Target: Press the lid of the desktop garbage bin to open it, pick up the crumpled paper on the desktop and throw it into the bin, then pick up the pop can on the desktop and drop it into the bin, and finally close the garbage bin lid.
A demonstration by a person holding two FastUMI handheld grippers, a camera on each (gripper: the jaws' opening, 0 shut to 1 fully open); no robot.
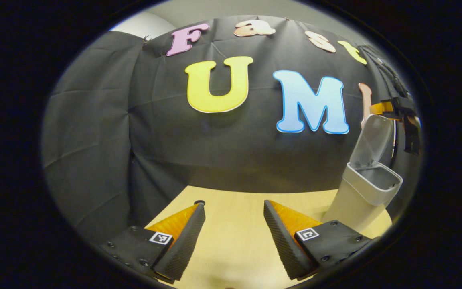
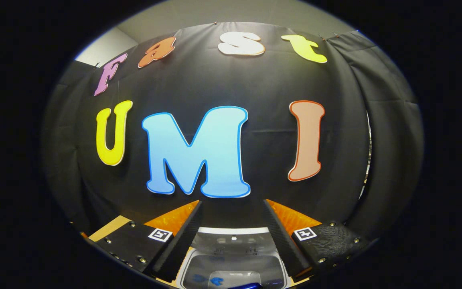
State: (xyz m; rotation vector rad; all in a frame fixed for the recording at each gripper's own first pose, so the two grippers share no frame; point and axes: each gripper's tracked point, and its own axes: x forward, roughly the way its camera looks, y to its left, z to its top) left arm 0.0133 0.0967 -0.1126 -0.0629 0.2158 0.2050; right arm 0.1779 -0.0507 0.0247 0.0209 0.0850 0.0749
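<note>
The pale desktop bin [image 1: 365, 192] stands at the right of the wooden table, its translucent lid [image 1: 374, 140] raised upright. My left gripper [image 1: 234, 204] hovers low over the table to the bin's left, open, with nothing between its fingers. The right gripper [image 1: 401, 112] hangs just beyond the top of the raised lid. In the right gripper view, my right gripper [image 2: 232, 202] is open directly above the bin's open mouth [image 2: 233, 261], with the lid [image 2: 233, 241] behind it. A blue thing [image 2: 250, 285] lies inside the bin at the lower edge, too cut off to name.
The light wooden table [image 1: 235, 241] stretches ahead to the black cloth wall. A small dark hole [image 1: 199, 202] marks the table near its back left corner. A strip of the table's edge [image 2: 108, 228] shows at the lower left in the right gripper view.
</note>
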